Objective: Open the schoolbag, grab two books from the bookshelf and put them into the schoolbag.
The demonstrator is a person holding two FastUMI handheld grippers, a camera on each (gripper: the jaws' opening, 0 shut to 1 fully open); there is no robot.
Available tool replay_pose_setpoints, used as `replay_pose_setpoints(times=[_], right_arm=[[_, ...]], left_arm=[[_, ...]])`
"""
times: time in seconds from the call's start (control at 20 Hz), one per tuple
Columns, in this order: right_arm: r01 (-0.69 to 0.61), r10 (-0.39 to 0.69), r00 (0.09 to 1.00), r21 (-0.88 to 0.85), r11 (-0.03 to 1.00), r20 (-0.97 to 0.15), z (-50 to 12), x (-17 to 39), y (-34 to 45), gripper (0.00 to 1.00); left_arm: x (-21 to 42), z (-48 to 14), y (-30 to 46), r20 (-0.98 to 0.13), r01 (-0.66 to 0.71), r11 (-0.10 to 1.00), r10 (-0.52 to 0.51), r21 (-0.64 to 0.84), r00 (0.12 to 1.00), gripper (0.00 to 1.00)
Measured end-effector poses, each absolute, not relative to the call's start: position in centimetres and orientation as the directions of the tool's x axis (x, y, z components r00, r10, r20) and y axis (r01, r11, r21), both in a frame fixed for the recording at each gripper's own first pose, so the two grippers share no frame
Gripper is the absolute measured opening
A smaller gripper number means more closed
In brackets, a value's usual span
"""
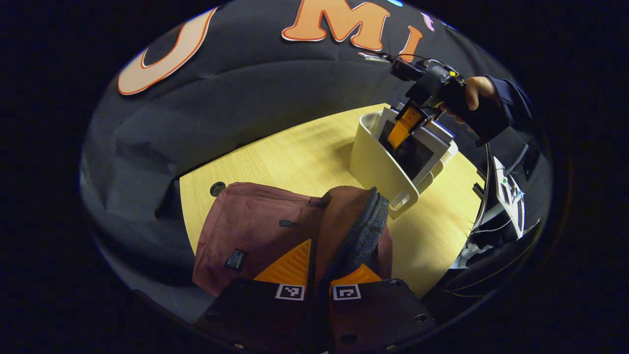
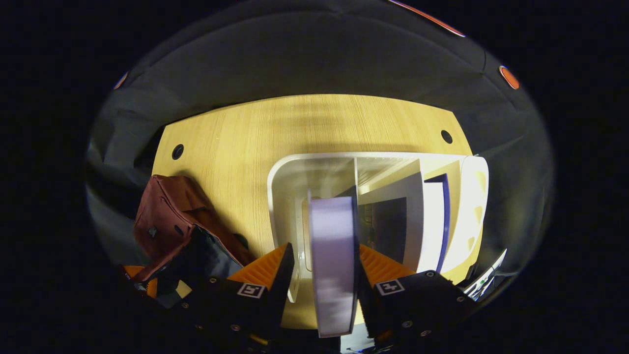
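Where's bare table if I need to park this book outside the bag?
Bare wood lies behind the schoolbag, between it, the white bookshelf and the booth wall, and along the table behind the bookshelf. It is crowded between schoolbag and bookshelf, and cables sit at the shelf's far side.

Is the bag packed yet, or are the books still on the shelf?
Not packed yet. Done: the schoolbag is open, and the left gripper holds its zipped flap up. In hand: the right gripper has its jaws closed on the first book, which stands in the white bookshelf. Left: lift that book out, drop it into the bag, then fetch a second one, like the blue-edged book beside it.
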State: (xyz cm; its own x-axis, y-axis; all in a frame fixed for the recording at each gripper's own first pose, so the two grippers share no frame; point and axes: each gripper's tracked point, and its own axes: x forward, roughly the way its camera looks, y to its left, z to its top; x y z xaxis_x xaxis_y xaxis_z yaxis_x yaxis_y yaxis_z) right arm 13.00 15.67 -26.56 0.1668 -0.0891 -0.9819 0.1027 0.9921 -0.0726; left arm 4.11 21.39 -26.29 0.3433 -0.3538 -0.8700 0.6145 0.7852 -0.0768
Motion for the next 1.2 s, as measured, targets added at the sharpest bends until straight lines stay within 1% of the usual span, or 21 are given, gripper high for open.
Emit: replay_pose_setpoints(times=[0.05, 0.1, 0.15, 0.2, 0.3, 0.5, 0.65, 0.85, 1.05, 1.2], right_arm=[[0.101, -0.098, 0.158, -0.083, 0.991, -0.983, -26.8, 12.8, 15.4, 0.61], [0.111, -0.081, 0.15, -0.065, 0.992, -0.985, -26.7, 12.8, 15.8, 0.48], [0.106, -0.076, 0.142, -0.061, 0.992, -0.987, -26.7, 12.7, 15.9, 0.5], [0.111, -0.075, 0.138, -0.06, 0.992, -0.988, -26.6, 12.6, 15.9, 0.4], [0.123, -0.059, 0.143, -0.042, 0.992, -0.988, -25.9, 12.4, 15.6, 0.4], [0.16, 0.011, 0.215, 0.047, 0.986, -0.976, -22.1, 12.4, 15.0, 0.39], [0.198, 0.056, 0.242, 0.105, 0.975, -0.969, -18.8, 11.2, 13.3, 0.39], [0.232, 0.116, 0.327, 0.199, 0.952, -0.938, -14.5, 10.2, 11.9, 0.38], [0.233, 0.156, 0.402, 0.266, 0.935, -0.902, -10.9, 7.9, 10.8, 0.38], [0.216, 0.208, 0.451, 0.332, 0.918, -0.868, -9.8, 6.0, 11.3, 0.38]], left_arm=[[4.3, -26.4, 21.4, -0.872, 0.612, 0.787, -0.354, -0.082, 0.338, 0.07], [4.2, -26.4, 21.4, -0.873, 0.61, 0.788, -0.354, -0.084, 0.337, 0.07], [4.2, -26.4, 21.4, -0.874, 0.611, 0.787, -0.353, -0.085, 0.334, 0.07], [4.4, -26.4, 21.3, -0.875, 0.612, 0.787, -0.351, -0.082, 0.333, 0.07], [4.4, -26.2, 21.2, -0.878, 0.614, 0.786, -0.342, -0.072, 0.334, 0.07], [4.5, -26.0, 21.1, -0.884, 0.61, 0.79, -0.326, -0.061, 0.334, 0.07], [4.4, -26.0, 21.0, -0.886, 0.585, 0.808, -0.318, -0.068, 0.336, 0.07], [3.9, -26.1, 20.9, -0.892, 0.535, 0.841, -0.298, -0.076, 0.34, 0.07], [3.9, -25.7, 20.7, -0.896, 0.526, 0.849, -0.269, -0.048, 0.353, 0.07], [3.8, -25.2, 20.2, -0.898, 0.522, 0.853, -0.251, -0.029, 0.36, 0.07]])
